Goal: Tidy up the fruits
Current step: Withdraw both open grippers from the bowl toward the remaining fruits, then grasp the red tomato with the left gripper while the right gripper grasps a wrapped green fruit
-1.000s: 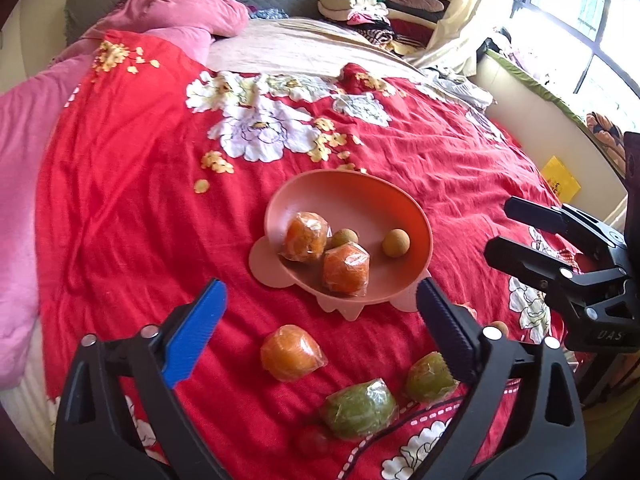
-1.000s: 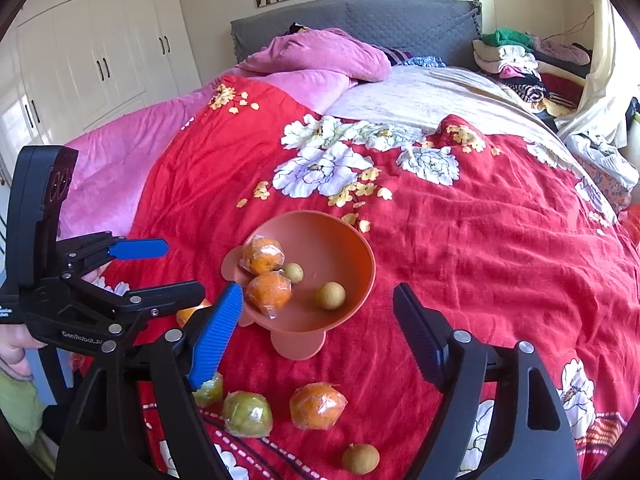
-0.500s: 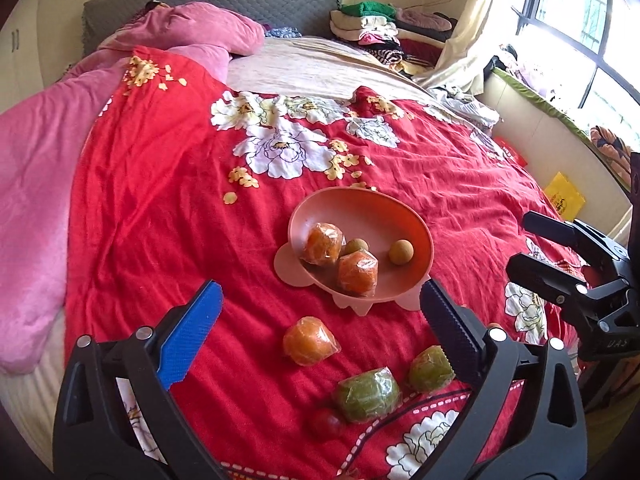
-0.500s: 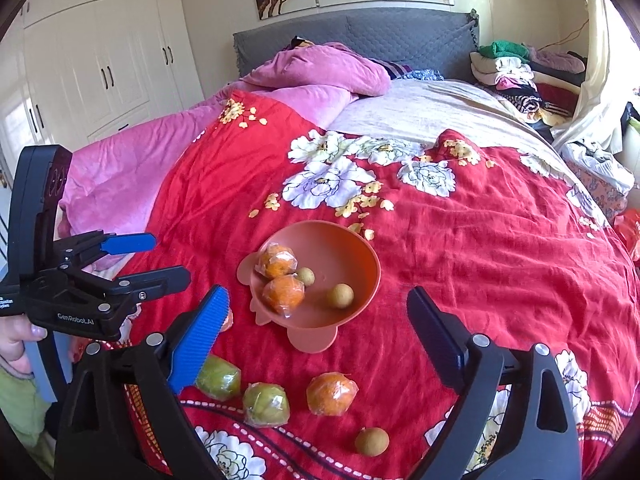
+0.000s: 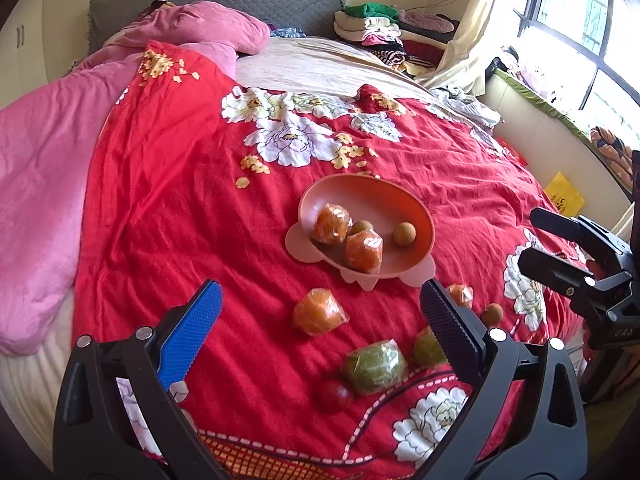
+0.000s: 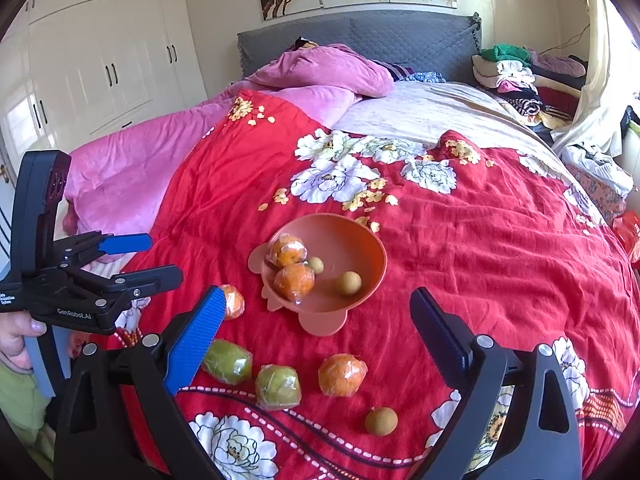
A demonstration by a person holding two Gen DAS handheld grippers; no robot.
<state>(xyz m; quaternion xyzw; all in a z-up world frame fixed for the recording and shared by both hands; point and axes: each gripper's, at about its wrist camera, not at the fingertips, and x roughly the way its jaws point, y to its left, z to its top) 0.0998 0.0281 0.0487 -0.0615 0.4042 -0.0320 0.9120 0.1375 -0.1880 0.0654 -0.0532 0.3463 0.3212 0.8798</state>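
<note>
Both hand-held grippers have drawn back from the bowl point(image 6: 372, 256), jaws wide, holding nothing.

Two black hand-held grippers, each with one blue pad

The left hand-held gripper point(image 5: 320, 312) and the right hand-held gripper point(image 6: 316, 316) share black triangular-cutout frames, silver round screws at the finger pivots, and ribbed pads, one bright blue and one dark. From the side, the left one bears white "GenRobot.AI" lettering, a tall black upright and a pale grey-blue handle held in a hand point(image 6: 16, 338) beside a green sleeve.
</note>
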